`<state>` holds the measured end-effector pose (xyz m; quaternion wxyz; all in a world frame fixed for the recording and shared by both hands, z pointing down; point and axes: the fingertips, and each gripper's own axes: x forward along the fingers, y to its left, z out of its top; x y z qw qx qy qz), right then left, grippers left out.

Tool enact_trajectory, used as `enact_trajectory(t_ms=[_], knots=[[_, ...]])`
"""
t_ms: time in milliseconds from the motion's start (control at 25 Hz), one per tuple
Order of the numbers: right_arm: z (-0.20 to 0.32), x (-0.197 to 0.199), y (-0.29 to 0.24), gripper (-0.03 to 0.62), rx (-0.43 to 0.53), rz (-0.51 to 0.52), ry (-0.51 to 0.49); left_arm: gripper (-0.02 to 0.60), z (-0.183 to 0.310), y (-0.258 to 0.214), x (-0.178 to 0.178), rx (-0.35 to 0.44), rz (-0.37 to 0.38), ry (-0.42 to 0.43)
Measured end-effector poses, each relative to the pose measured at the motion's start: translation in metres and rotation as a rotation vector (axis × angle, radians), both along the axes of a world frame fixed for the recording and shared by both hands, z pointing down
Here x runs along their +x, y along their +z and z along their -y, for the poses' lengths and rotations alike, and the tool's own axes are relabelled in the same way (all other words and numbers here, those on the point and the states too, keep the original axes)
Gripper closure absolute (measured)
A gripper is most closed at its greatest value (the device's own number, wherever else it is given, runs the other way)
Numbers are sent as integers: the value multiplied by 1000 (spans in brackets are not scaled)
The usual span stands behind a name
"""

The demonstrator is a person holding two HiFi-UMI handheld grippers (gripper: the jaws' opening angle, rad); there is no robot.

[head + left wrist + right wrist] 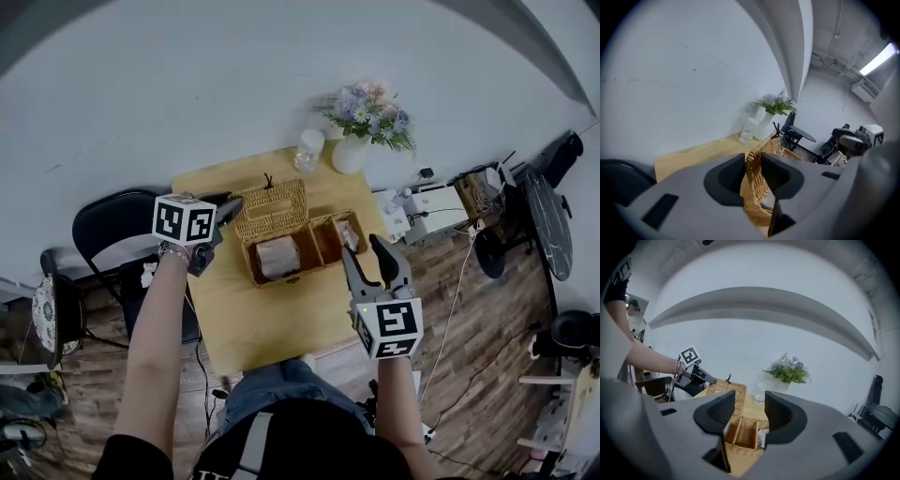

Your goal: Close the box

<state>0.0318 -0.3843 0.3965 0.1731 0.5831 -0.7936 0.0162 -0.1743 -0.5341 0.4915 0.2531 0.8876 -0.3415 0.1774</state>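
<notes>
The wicker box sits in the middle of the wooden table, its divided inside showing. Its lid stands swung up on the far side. The left tool is narrowed onto the lid's left edge, with the weave pinched between its jaws in the left gripper view. The right tool hovers over the box's right end, its jaws wide apart with nothing held. A white vase of flowers and a clear bottle stand near the wall
</notes>
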Motion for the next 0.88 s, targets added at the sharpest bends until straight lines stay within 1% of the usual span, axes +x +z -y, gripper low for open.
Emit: enact_trajectory(t_ms=[200, 320, 560, 720, 880], knots=[[-7, 7, -13, 399, 32, 6, -14, 474, -20, -8, 6, 15, 56, 33], [-8, 8, -19, 401, 44, 9, -24, 476, -32, -11, 8, 14, 102, 64], [-10, 7, -37, 401, 101, 30, -50, 476, -55, -13, 16, 27, 177, 117], [-15, 4, -36, 402, 106, 30, -65, 476, -69, -11, 18, 42, 217, 148], [-19, 6, -38, 404, 107, 28, -75, 476, -83, -8, 24, 40, 244, 194]])
